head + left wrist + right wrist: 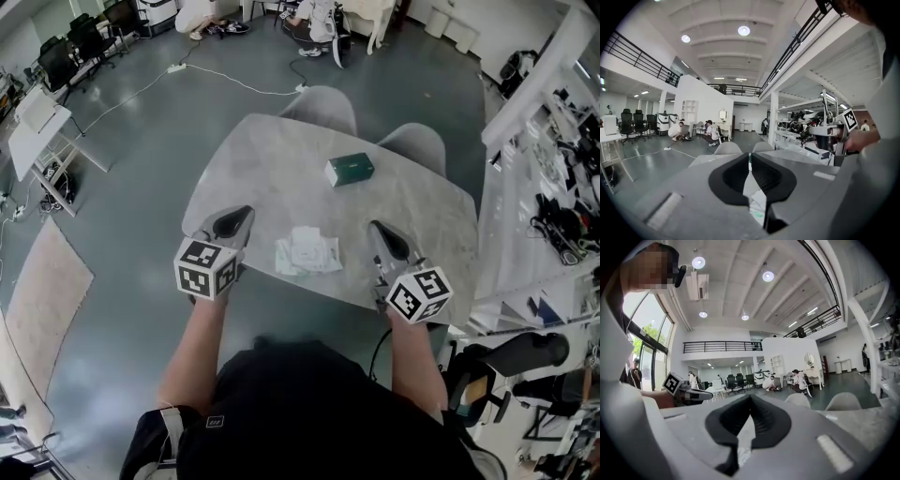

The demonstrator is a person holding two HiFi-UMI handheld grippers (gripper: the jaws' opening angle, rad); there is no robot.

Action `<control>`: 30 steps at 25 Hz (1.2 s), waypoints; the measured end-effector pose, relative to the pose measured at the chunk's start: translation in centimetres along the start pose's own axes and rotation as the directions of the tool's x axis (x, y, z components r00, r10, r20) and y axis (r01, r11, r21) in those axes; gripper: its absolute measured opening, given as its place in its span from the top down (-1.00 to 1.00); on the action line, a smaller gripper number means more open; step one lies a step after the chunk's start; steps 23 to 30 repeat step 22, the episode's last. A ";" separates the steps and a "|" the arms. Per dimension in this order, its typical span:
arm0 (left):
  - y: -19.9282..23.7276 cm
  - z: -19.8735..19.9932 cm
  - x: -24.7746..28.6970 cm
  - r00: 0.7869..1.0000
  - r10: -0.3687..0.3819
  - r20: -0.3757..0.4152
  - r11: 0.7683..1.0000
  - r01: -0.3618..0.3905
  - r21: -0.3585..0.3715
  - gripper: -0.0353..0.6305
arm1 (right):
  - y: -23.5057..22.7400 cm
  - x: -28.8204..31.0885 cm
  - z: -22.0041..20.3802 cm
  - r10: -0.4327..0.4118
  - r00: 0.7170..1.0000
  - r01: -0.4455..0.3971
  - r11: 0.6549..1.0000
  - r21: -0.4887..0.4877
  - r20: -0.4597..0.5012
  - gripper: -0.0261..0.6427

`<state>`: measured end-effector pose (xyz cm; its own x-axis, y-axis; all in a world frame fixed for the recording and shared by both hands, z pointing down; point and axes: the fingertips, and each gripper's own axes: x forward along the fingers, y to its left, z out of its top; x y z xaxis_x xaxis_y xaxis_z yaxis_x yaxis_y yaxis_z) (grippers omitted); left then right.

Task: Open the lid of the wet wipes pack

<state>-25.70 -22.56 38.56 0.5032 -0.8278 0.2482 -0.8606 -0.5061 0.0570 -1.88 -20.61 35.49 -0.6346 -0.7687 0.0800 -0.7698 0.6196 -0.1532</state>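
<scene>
Wet wipes pack [307, 254] lies flat on the large grey marbled table [281, 159], near the table's front edge and roughly midway between the two grippers. This table fills the middle of the head view, on the floor of a big open workshop hall. Two grey chairs [323, 105] are tucked in at its far side. The left gripper [246, 212] is held above the table's near left corner and the right gripper [375, 225] above its near right edge. Each is well apart from the pack and touches nothing. In the left gripper view the black pads [729, 176] meet at their tips with nothing clamped, and only a sliver of the pack shows through the gap lower down. The right gripper view shows the same, pads [768, 420] closed tip to tip and empty. A small green box [350, 169] sits farther back on the table, apart from the pack. A paler rectangle marks the pack's top, probably the lid, but it is too small to tell whether it is flat or flipped up. With both tools closed, empty and clear of the pack, the lid is not being worked on. If it is down, the whole approach, pinning and lifting are left to do.
</scene>
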 end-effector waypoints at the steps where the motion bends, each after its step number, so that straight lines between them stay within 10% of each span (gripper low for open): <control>1: -0.2 0.2 0.0 1.000 0.008 0.004 1.000 -0.008 -0.002 0.82 | -0.1 -0.1 0.0 0.006 1.000 -0.006 1.000 -0.002 0.003 0.91; 30: -4.1 -0.3 1.6 1.000 -0.019 -0.018 1.000 0.019 0.005 0.82 | -1.5 -3.3 -1.6 0.000 1.000 0.000 1.000 0.027 -0.004 0.92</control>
